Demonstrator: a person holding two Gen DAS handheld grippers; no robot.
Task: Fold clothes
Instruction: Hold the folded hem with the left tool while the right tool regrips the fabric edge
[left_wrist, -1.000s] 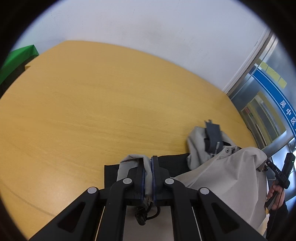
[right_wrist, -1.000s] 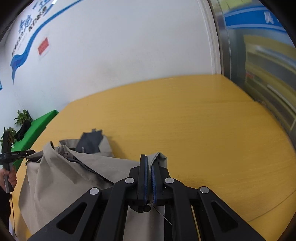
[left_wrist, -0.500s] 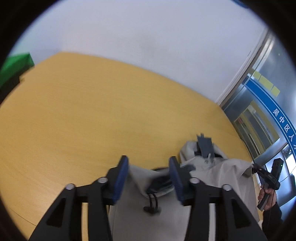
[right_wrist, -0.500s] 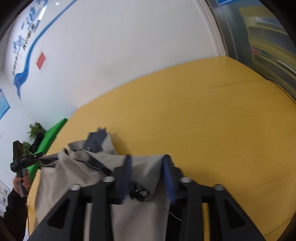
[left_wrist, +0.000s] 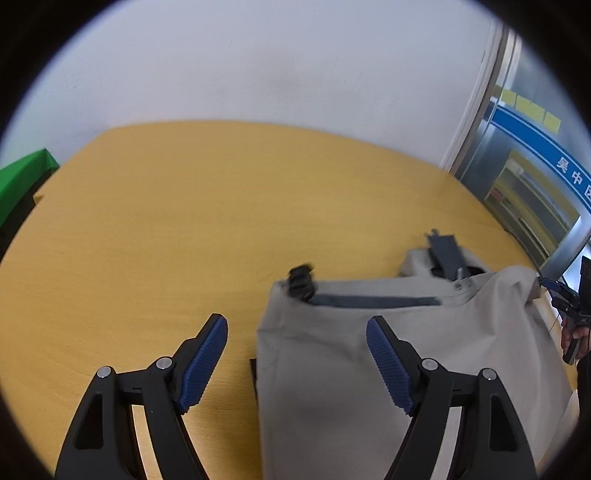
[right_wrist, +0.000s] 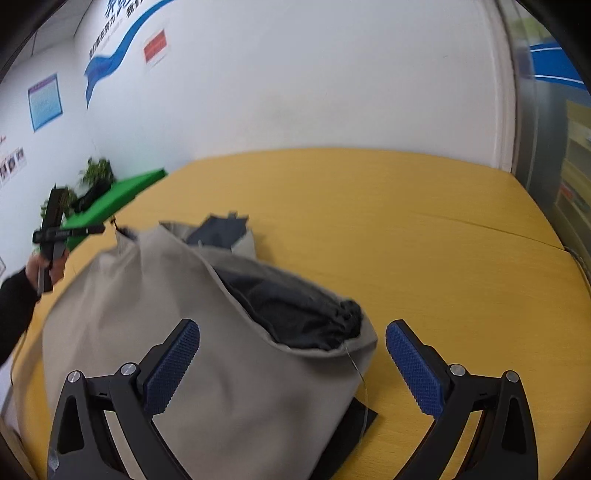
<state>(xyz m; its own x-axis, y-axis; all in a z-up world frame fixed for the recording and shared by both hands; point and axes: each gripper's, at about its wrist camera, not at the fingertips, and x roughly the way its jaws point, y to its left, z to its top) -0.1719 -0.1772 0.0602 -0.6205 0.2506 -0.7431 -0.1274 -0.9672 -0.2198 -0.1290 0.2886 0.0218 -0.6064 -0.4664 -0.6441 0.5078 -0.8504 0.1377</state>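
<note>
With the left gripper (left_wrist: 297, 354) and right gripper (right_wrist: 291, 363) both spread wide and empty, the puffed, loosely folded beige jacket (right_wrist: 207, 354) could spring open on the counter (right_wrist: 424, 240).

The place looks like an office or a public service room, not a home. A large wooden table (right_wrist: 424, 236) stands against a white wall (right_wrist: 314, 74). On the wall are a blue wave graphic (right_wrist: 110, 59), a red sign (right_wrist: 155, 46) and a framed notice (right_wrist: 45, 102). A metal door frame (left_wrist: 480, 162) carries a blue band (left_wrist: 546, 147) with Chinese characters. A potted plant (right_wrist: 96, 171) stands in the corner.
</note>
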